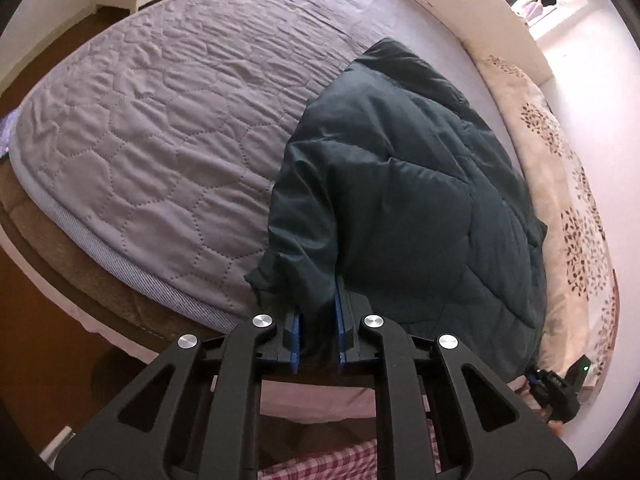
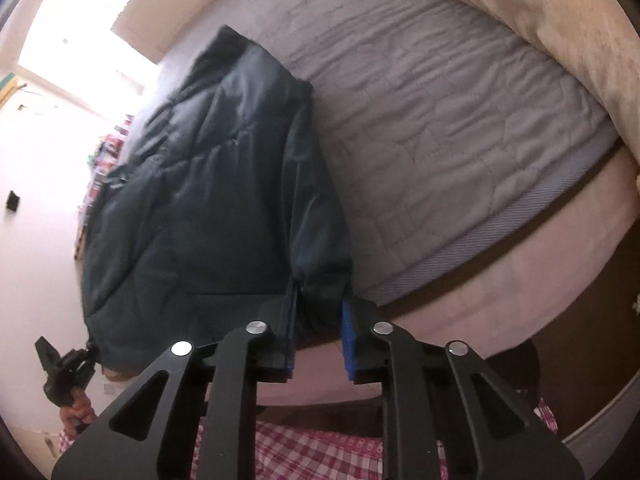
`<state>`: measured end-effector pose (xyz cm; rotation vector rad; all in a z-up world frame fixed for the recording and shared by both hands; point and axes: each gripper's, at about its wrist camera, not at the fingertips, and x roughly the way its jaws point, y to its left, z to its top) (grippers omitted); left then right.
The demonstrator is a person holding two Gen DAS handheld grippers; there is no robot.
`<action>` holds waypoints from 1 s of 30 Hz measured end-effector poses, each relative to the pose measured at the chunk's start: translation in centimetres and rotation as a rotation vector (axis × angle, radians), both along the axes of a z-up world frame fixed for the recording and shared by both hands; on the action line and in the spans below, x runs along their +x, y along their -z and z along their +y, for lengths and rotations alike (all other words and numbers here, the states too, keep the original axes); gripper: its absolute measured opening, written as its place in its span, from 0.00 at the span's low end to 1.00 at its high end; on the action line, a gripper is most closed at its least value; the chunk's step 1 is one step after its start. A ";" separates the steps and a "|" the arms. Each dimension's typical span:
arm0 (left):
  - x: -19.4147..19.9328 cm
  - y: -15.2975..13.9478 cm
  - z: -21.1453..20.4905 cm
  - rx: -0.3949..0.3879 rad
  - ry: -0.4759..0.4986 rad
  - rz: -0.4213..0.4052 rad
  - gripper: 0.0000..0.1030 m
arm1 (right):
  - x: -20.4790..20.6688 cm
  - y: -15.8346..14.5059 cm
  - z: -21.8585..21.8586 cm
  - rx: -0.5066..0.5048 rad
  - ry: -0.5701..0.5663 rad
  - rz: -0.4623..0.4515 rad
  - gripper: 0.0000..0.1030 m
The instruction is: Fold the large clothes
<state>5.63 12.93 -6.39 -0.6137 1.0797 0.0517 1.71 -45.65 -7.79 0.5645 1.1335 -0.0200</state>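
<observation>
1. My left gripper [image 1: 318, 322] points steeply down at the near edge of the bed [image 1: 152, 128], its jaws clamped on a bunched corner of the dark green jacket [image 1: 400, 184].
2. My right gripper [image 2: 320, 320] tilts down the same way. Its jaws are drawn in on the jacket's [image 2: 208, 184] other near corner, with the fabric squeezed between the blue pads [image 2: 347, 332].
3. The jacket stretches away from both sets of jaws across the grey quilted bedcover [image 1: 120, 120], lying flat and padded.
4. From the left view, my right gripper [image 1: 554, 390] shows only partly at the far right edge. From the right view, my left gripper [image 2: 66, 368] shows small and dark at the far left, with my fingers [image 2: 78, 404] wrapped round its handle.
5. The jacket corners vanish inside the jaws. The right view is blurred and the window [image 2: 72, 28] washed out.
6. Below the jaws, pink checked cloth [image 2: 320, 452] is cut off by the frame.
</observation>
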 end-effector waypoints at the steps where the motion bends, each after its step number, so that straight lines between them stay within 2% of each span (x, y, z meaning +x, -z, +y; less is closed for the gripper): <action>1: -0.3 -0.5 0.1 0.005 -0.003 -0.011 0.18 | 0.4 -0.5 0.0 -0.039 0.002 0.002 0.37; 4: -1.6 -2.7 0.7 0.024 -0.033 -0.062 0.23 | 0.2 -2.9 -0.2 -0.153 0.036 -0.045 0.44; 7: -3.2 -5.2 0.9 0.070 -0.061 -0.136 0.24 | 0.2 -6.5 0.8 -0.174 0.029 -0.168 0.43; 8: -3.4 -5.8 0.8 0.067 -0.054 -0.156 0.24 | 0.9 -7.3 1.8 -0.155 -0.017 -0.187 0.40; 9: -3.6 -6.7 0.2 0.060 -0.034 -0.185 0.24 | 1.5 -7.8 3.0 -0.133 -0.069 -0.199 0.26; 12: -3.6 -7.9 -2.0 0.045 0.046 -0.229 0.24 | 3.5 -8.4 7.6 -0.083 -0.222 -0.217 0.03; 13: -3.4 -7.8 -2.8 0.038 0.074 -0.229 0.24 | 4.6 -8.3 10.2 -0.064 -0.296 -0.219 0.02; 17: -2.4 -6.2 -5.3 0.035 0.154 -0.186 0.24 | 7.2 -7.2 17.5 -0.031 -0.471 -0.196 0.01; 20: -1.5 -3.8 -5.7 0.024 0.160 -0.116 0.24 | 8.9 -6.2 21.4 -0.089 -0.550 -0.164 0.01; 21: -1.3 -2.9 -5.8 0.031 0.152 -0.082 0.24 | 10.3 -4.9 22.4 -0.107 -0.564 -0.122 0.01; 23: -1.1 -1.5 -5.3 0.004 0.132 -0.050 0.24 | 11.9 -2.4 22.8 -0.110 -0.547 -0.041 0.01; 26: -1.1 -0.8 -4.7 -0.037 0.114 -0.051 0.24 | 13.9 0.3 22.3 -0.005 -0.487 0.027 0.00; 28: -1.0 -0.6 -4.8 -0.032 0.122 -0.043 0.24 | 14.3 0.2 22.1 0.031 -0.469 0.062 0.00; 30: -1.0 -0.7 -5.0 -0.014 0.141 -0.040 0.24 | 14.3 -1.8 22.1 0.095 -0.501 0.022 0.02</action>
